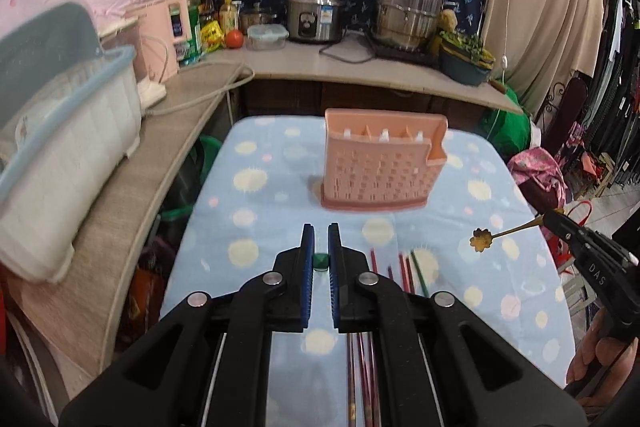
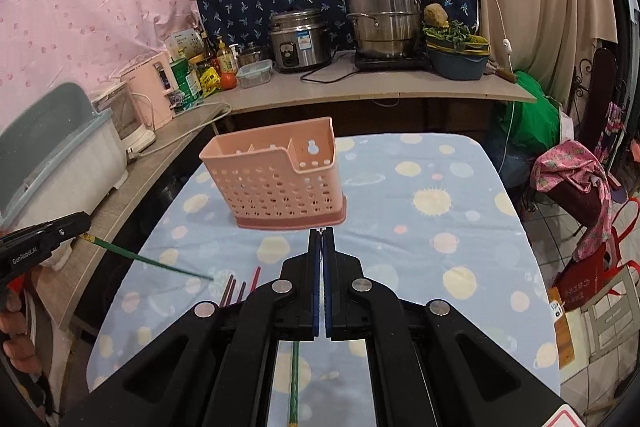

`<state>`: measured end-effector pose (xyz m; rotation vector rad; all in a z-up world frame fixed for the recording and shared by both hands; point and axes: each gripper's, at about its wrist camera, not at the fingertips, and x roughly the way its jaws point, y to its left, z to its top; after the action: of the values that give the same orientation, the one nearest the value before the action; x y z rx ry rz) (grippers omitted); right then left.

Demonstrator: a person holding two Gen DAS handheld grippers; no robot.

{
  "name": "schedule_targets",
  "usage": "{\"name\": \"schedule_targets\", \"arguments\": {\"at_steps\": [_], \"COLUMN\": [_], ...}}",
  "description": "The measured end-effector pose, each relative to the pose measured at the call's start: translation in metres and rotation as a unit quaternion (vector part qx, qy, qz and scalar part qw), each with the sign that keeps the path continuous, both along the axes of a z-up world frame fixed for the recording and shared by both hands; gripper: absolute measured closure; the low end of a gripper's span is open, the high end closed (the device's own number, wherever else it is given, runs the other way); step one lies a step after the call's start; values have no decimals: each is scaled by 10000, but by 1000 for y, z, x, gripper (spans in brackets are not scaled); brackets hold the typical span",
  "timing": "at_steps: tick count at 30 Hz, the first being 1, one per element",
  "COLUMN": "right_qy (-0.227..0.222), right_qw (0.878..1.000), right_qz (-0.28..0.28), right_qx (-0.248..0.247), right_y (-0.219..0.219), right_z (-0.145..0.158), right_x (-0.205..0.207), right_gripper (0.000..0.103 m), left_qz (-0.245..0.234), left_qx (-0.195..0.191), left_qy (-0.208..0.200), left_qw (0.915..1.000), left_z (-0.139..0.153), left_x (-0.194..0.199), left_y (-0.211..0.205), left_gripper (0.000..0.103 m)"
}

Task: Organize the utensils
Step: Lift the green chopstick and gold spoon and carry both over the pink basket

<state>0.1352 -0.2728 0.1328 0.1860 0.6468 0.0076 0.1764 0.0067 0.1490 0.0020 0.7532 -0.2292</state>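
A pink perforated utensil holder (image 1: 380,163) stands on the blue spotted table (image 1: 280,155); it also shows in the right wrist view (image 2: 280,183). My left gripper (image 1: 321,247) is shut on a green chopstick (image 2: 148,259), whose end shows between the pads (image 1: 320,262). My right gripper (image 2: 322,247) is shut on a gold spoon with a flower-shaped bowl (image 1: 482,239), held above the table's right side. Several red chopsticks (image 1: 400,271) and a green one (image 1: 419,273) lie on the cloth below; the red ones show too in the right wrist view (image 2: 240,287).
A counter (image 1: 360,67) at the back holds a rice cooker (image 1: 314,13), a steel steamer pot (image 1: 408,11), a basin of greens (image 1: 466,61), bottles and a tomato. A white dish rack (image 1: 60,155) stands on the left counter. Bags lie on the floor at the right (image 2: 576,179).
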Motion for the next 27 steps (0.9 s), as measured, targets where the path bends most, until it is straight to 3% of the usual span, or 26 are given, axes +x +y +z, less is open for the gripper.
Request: {"name": "schedule_targets", "arguments": {"at_steps": [8,16,22,27], "right_qy": [-238,-197,40,272], "right_qw": [9996,9995,9998,9994], "right_qz": [-74,-36,59,97], "right_qx": [99,257,210,182], "right_y": [-12,-17,-12,-8], "right_z": [26,33,15,-5], "right_x": [65,126,155,165], "right_gripper": [101,101,101,101], "left_qz": [26,134,124,138], "left_qx": [-267,-497,-582,-479], "left_qy": [-626,-1444,-1635,-1502], "left_qw": [9977,9882,9847,9874], "left_z": [75,148,153,128], "left_x": [45,84,115,139], "left_y": [-7,-22,-34,-45], "left_gripper": [96,97,97,96]}}
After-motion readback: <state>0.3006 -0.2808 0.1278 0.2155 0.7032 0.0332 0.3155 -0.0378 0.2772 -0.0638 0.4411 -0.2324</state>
